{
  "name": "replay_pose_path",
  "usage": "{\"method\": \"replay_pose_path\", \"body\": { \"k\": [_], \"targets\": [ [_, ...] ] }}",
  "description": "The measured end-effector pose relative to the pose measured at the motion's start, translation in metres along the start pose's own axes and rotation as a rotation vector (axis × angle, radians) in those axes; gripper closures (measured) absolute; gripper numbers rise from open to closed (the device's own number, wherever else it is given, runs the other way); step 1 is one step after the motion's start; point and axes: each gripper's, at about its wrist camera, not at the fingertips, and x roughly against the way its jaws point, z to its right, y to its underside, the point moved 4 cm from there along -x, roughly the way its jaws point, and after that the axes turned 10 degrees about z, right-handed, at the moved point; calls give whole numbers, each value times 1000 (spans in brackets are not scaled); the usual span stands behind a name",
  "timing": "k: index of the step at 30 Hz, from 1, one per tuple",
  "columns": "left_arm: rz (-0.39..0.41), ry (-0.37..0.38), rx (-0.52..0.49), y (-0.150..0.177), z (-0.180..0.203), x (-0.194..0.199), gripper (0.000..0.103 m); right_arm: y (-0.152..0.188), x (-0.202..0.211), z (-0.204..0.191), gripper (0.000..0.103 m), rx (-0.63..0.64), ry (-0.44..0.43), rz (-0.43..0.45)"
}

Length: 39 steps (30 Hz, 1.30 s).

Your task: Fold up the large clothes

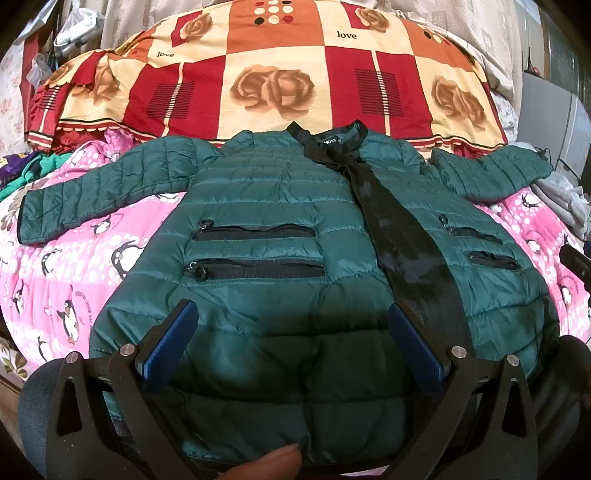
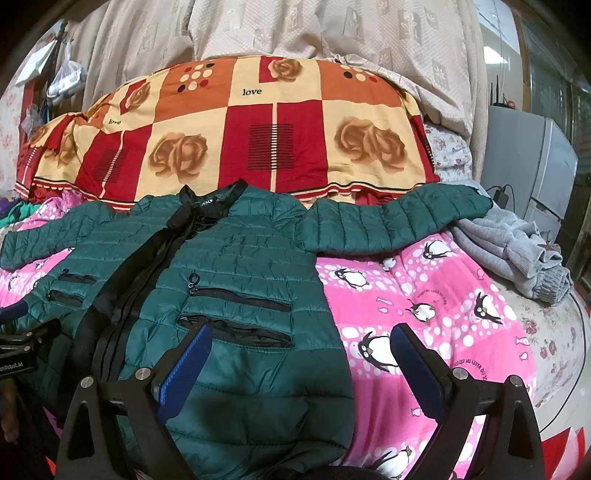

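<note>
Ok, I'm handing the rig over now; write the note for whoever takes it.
Left gripper: jaws open, empty, over the lower front of the green jacket.
Right gripper: jaws open, empty, over the jacket's hem edge and the pink penguin blanket.
Jacket lies flat, front up, both sleeves spread out, collar toward the rose-print quilt. Grey garment at right.
Done: laid out. Left: all folds.

Beige patterned curtain [image 2: 295, 33], rose-print quilt [image 2: 236, 129], pink penguin bedsheet [image 2: 424, 295]
</note>
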Motion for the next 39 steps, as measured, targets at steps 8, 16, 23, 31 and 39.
{"method": "replay_pose_path", "body": {
  "k": [8, 16, 23, 31, 39],
  "targets": [
    [-3, 0, -4, 2, 1, -1, 0, 0, 0, 0, 7, -2, 0, 6],
    [-5, 1, -8, 3, 4, -1, 0, 0, -1, 0, 7, -4, 0, 10],
    [-11, 2, -11, 5, 6, -2, 0, 1, -1, 0, 7, -6, -1, 12],
    [-12, 7, -16, 6, 7, -3, 0, 0, -1, 0, 7, -10, -2, 13],
    [-16, 4, -12, 5, 6, -3, 0, 0, 0, 0, 7, -9, -2, 16]
  ]
}}
